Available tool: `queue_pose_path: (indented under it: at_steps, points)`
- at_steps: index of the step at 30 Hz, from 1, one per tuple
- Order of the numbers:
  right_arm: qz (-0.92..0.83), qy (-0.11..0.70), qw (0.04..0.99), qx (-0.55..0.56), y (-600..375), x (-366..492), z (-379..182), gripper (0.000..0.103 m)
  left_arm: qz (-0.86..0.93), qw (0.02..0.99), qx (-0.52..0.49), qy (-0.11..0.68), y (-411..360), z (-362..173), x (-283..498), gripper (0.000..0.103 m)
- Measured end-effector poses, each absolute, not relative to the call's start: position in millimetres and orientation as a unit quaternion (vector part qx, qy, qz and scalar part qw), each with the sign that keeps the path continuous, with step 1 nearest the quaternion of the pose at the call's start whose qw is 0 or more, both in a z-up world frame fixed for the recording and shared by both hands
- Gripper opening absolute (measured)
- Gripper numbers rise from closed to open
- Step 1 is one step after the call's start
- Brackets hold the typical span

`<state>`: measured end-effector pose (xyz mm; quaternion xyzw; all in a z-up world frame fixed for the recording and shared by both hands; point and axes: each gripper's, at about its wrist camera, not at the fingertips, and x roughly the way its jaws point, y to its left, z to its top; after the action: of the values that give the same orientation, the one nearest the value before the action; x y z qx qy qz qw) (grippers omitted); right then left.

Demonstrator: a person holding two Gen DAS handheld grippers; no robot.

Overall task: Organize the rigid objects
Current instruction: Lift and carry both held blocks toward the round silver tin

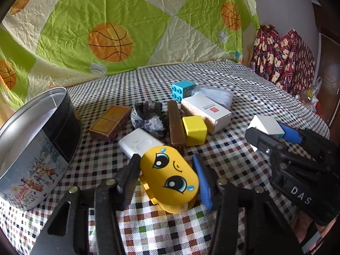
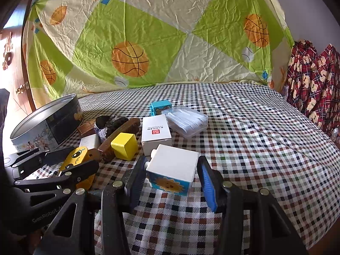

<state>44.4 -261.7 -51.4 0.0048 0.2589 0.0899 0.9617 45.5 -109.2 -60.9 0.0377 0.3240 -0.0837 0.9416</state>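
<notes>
My left gripper (image 1: 167, 172) is open around a yellow face toy (image 1: 170, 176) that rests on the checked cloth; its fingers stand on both sides with small gaps. My right gripper (image 2: 172, 174) is open around a white block with a sun picture (image 2: 172, 170); its left pad is close to the block and the blue right pad stands apart. The right gripper also shows in the left wrist view (image 1: 274, 136), and the left gripper shows in the right wrist view (image 2: 70, 165). A round cookie tin (image 1: 36, 140) stands open at the left.
A pile lies behind: yellow cube (image 1: 194, 130), white box (image 1: 206, 111), brown bar (image 1: 176, 125), brown flat box (image 1: 110, 121), white charger (image 1: 140, 143), dark foil lump (image 1: 148, 116), blue brick (image 1: 182, 89), clear plastic case (image 2: 187, 120). A basketball-print sheet hangs behind the table.
</notes>
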Motion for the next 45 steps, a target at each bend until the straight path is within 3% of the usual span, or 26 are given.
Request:
queue_pose_path:
  at_steps: [23,45]
  points:
    - [0.060,0.148,0.987,0.022,-274,33,-23,0.051,-0.029,0.976,0.020,0.217,-64,-34,21,0.049]
    - [0.072,0.127,0.989,0.000,-250,33,-21,0.051,0.001,0.987,-0.010,0.158,-24,-28,11,0.049]
